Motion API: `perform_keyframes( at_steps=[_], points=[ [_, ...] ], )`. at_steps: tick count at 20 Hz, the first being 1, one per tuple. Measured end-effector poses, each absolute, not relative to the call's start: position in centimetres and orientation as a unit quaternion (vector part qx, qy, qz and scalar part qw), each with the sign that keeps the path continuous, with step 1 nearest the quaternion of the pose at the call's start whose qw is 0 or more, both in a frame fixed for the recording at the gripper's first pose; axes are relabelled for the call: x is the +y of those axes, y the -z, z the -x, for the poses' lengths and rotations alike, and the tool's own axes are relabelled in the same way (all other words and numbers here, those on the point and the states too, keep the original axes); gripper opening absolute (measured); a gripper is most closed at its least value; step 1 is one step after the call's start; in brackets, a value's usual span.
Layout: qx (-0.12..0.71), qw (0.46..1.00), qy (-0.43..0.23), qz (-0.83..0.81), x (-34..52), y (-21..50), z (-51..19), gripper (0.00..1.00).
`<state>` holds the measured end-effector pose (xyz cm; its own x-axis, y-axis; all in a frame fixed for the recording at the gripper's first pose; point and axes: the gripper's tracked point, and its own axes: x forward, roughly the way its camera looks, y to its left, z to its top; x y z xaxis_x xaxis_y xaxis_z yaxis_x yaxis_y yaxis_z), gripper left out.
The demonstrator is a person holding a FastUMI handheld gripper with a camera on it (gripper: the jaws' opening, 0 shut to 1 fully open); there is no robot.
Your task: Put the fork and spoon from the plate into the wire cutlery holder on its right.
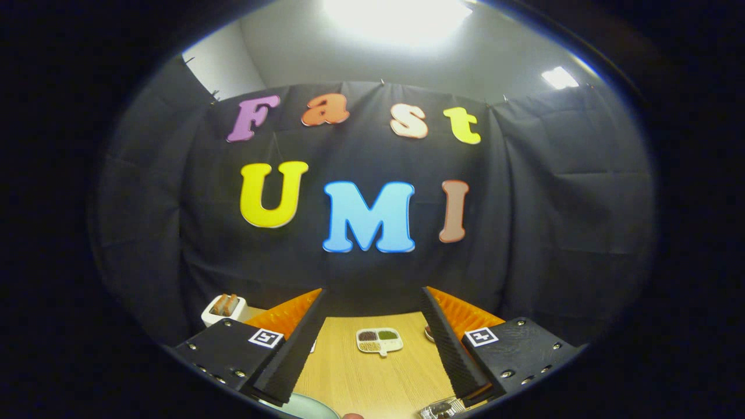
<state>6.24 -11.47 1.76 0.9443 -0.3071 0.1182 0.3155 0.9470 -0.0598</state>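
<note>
gripper (pixel 372 349) fingers spread wide, nothing between them; plate (pixel 308 407) rim peeks out under the left finger, wire cutlery holder (pixel 442 409) under the right, both low

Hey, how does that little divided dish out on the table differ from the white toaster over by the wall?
The divided dish is flat and low, lying on the wooden table beyond the open gripper, between its fingers; the toaster stands taller, off past one finger. The dish holds dark, green and tan fillings in separate compartments; the toaster has two brown slices sticking up. Both are pale.
</note>
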Motion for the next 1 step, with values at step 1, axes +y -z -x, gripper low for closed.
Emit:
perform_keyframes(
  at_steps=[1],
  points=[
    [-0.064, 0.986, 0.15, 0.042, -10.13, -2.81, -6.03, 0.98]
  ],
)
